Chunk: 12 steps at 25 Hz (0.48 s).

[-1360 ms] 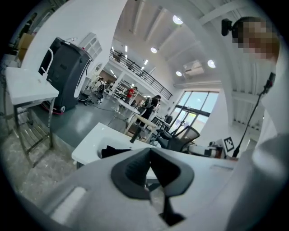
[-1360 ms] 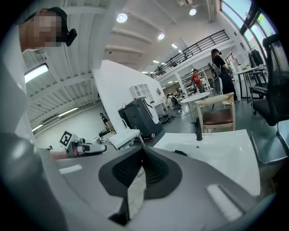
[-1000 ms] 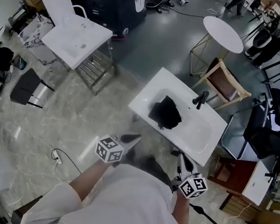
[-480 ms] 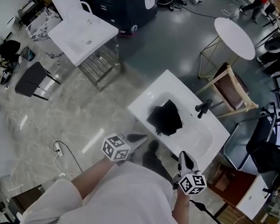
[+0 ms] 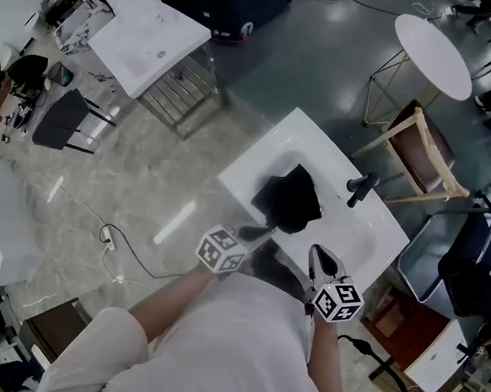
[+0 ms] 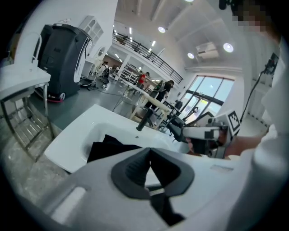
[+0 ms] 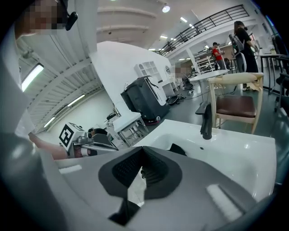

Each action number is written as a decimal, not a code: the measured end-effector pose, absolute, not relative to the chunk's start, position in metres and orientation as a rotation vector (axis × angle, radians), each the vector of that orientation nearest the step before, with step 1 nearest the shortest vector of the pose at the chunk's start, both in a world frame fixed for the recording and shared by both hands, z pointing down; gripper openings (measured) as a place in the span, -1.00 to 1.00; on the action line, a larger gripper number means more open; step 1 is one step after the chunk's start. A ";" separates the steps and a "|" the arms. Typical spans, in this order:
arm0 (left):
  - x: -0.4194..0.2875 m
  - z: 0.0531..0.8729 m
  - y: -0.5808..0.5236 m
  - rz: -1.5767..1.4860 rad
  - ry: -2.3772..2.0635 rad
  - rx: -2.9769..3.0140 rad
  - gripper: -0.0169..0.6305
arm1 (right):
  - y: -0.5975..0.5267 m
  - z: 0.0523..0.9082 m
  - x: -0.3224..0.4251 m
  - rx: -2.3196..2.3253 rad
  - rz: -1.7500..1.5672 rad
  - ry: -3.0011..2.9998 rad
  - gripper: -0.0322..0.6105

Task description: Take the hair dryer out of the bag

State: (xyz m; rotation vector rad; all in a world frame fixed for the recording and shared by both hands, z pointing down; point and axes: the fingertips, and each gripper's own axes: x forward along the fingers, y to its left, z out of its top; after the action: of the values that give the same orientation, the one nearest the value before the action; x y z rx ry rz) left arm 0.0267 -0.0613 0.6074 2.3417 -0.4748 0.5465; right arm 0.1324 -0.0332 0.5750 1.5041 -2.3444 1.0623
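Evidently the left hand-held gripper (image 5: 258, 232) and right hand-held gripper (image 5: 316, 254), both clenched on nothing, point at the black bag (image 5: 289, 201) slumped in the white sink (image 5: 246, 161) to reach it, the unseen hair dryer probably inside.

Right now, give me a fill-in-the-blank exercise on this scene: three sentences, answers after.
The black bag lies inside a white ____.
The faucet standing behind the bag is coloured ____.
The left tool and the right tool are both ____, with nothing between the jaws.
Missing words: sink; black; shut.
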 end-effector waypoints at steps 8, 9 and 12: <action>0.060 0.673 -0.075 0.720 -0.513 2.263 -0.94 | -0.056 0.601 0.151 1.375 1.108 -2.374 -0.89; 0.063 0.685 -0.075 0.754 -0.519 2.244 -0.94 | -0.056 0.604 0.153 1.365 1.114 -2.372 -0.89; 0.070 0.715 -0.076 0.842 -0.538 2.192 -0.82 | -0.055 0.611 0.160 1.353 1.141 -2.361 -0.89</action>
State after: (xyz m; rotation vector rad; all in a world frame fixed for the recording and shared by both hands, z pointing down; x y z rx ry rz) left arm 0.0700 -0.0757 0.7147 2.1918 -0.5380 0.8424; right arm 0.1605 -0.0551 0.6112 1.3528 -2.3614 1.1410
